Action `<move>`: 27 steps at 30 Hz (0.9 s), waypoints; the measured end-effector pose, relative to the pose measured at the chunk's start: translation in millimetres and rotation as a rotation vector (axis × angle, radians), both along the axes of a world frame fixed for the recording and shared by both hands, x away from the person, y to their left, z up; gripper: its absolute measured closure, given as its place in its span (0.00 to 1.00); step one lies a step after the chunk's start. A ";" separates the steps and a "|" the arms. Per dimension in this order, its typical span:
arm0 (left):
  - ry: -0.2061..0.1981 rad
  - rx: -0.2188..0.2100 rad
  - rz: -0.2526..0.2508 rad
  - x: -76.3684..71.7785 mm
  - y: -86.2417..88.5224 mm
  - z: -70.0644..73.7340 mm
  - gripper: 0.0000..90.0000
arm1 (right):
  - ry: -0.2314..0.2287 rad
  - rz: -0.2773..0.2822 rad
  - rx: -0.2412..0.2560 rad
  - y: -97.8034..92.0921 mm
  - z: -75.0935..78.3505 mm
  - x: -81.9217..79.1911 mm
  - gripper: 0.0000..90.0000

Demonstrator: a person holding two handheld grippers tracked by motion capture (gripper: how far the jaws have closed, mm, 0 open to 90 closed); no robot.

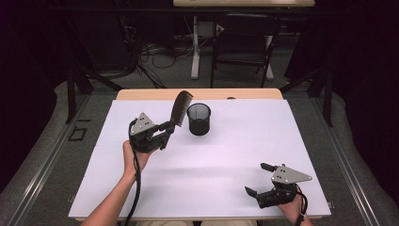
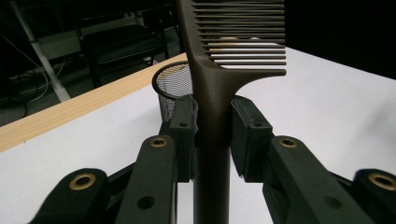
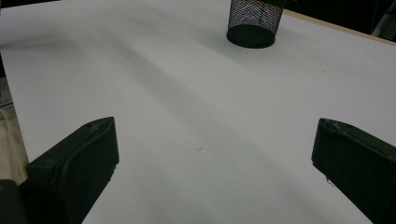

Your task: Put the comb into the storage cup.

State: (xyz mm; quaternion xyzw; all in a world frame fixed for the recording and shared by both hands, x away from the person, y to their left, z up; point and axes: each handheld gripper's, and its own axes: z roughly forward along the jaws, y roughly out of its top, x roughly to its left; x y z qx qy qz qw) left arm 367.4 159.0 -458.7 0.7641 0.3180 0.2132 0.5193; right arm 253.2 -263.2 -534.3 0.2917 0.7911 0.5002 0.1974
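My left gripper (image 1: 168,126) is shut on the handle of a dark brown comb (image 1: 180,108), held upright and tilted, just left of a black mesh cup (image 1: 198,119). In the left gripper view the comb (image 2: 215,84) rises between the two jaws (image 2: 212,135), teeth pointing right, with the mesh cup (image 2: 172,86) behind it. My right gripper (image 1: 259,180) rests open near the table's front right, nothing between its jaws. In the right gripper view the mesh cup (image 3: 254,21) stands far ahead on the white surface.
A white sheet (image 1: 235,150) covers the wooden table (image 1: 141,94). Beyond the table's far edge stand a black chair (image 1: 242,42) and a desk leg with cables on the floor.
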 end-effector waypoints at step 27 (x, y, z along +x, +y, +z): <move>-0.010 -0.028 0.009 17.9 -10.4 11.2 0.80 | 0.010 -0.010 0.003 -0.4 -0.7 0.3 0.00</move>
